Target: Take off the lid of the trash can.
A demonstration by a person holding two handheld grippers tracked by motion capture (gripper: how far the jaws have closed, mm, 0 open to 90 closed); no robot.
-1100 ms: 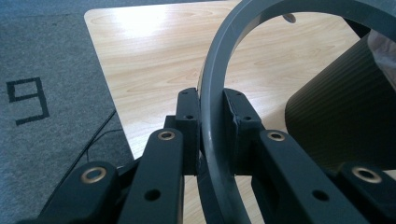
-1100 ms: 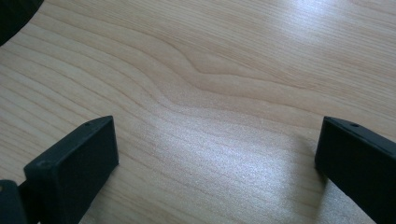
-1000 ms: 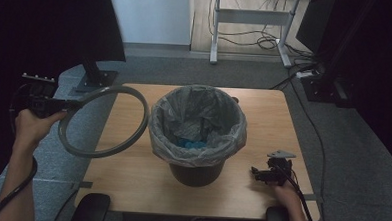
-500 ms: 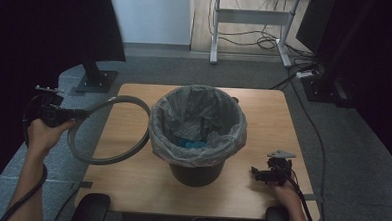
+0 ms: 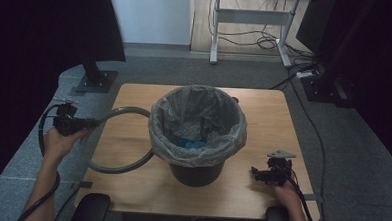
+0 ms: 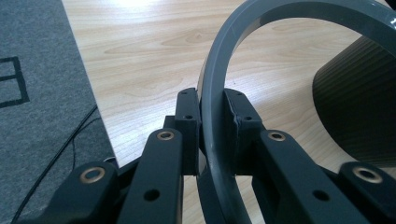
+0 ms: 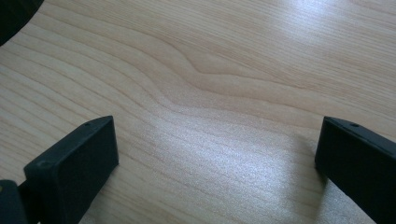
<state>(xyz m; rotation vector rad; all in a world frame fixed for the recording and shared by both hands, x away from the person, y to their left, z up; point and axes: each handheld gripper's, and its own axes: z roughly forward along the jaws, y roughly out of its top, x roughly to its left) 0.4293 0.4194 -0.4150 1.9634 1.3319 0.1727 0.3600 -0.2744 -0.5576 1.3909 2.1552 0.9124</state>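
The left hand-held gripper (image 5: 91,121) has its two black jaws pinched on the rim of the wide grey plastic ring (image 6: 215,93), and there it hangs at the left edge of the pale wooden tabletop (image 5: 134,98). The ring's far side reaches the black round waste bin with the grey plastic liner (image 5: 198,128), which stands mid-table. Over on the right, the right hand-held gripper (image 5: 255,173) sits low over bare wood, jaws spread wide, nothing between them.
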